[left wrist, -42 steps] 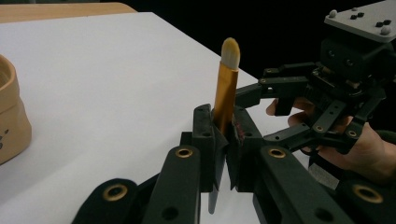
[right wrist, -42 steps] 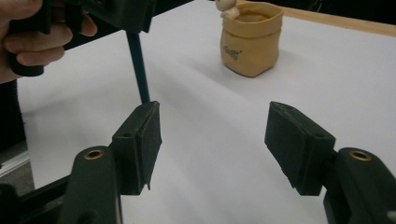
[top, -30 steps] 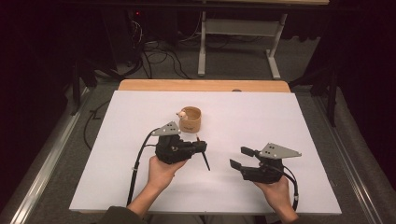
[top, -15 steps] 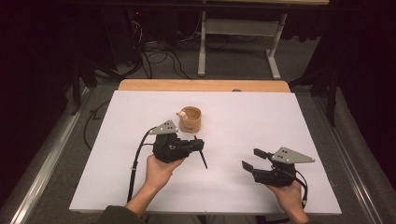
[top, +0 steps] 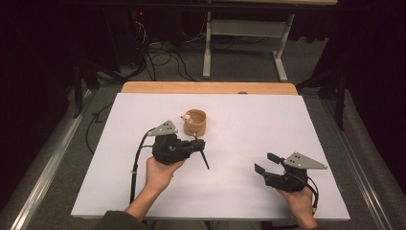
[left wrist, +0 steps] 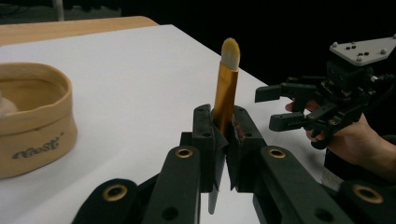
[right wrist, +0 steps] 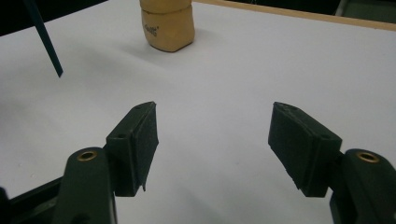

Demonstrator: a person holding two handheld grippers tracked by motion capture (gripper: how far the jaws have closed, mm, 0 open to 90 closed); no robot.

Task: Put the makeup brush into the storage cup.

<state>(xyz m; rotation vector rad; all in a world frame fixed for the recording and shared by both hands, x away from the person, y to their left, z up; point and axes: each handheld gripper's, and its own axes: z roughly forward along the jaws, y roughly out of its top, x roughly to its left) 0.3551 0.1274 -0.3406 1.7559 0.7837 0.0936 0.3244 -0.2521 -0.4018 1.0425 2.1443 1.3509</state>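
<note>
My left gripper (top: pixel 198 143) is shut on a makeup brush (left wrist: pixel 226 88) with a gold ferrule and a pale tip. Its thin dark handle (top: pixel 205 159) slants down toward the table's front. In the left gripper view the jaws (left wrist: pixel 222 126) clamp the ferrule from both sides. A small tan fabric basket (top: pixel 195 121) stands just behind this gripper, with a small white thing at its rim. Near the front right of the table, my right gripper (top: pixel 265 163) is open with nothing between its pads (right wrist: pixel 140 140). It points toward the basket (right wrist: pixel 168 23).
A white sheet (top: pixel 268 115) covers the table, and a wooden edge (top: pixel 206 88) shows along the far side. Beyond it are cables and a desk frame (top: pixel 244 43) on a dark floor. The brush handle's tip (right wrist: pixel 46 42) hangs above the sheet in the right gripper view.
My right hand has moved to the right and toward the front edge, with its jaws still wide. The left gripper and the brush have stayed put.
</note>
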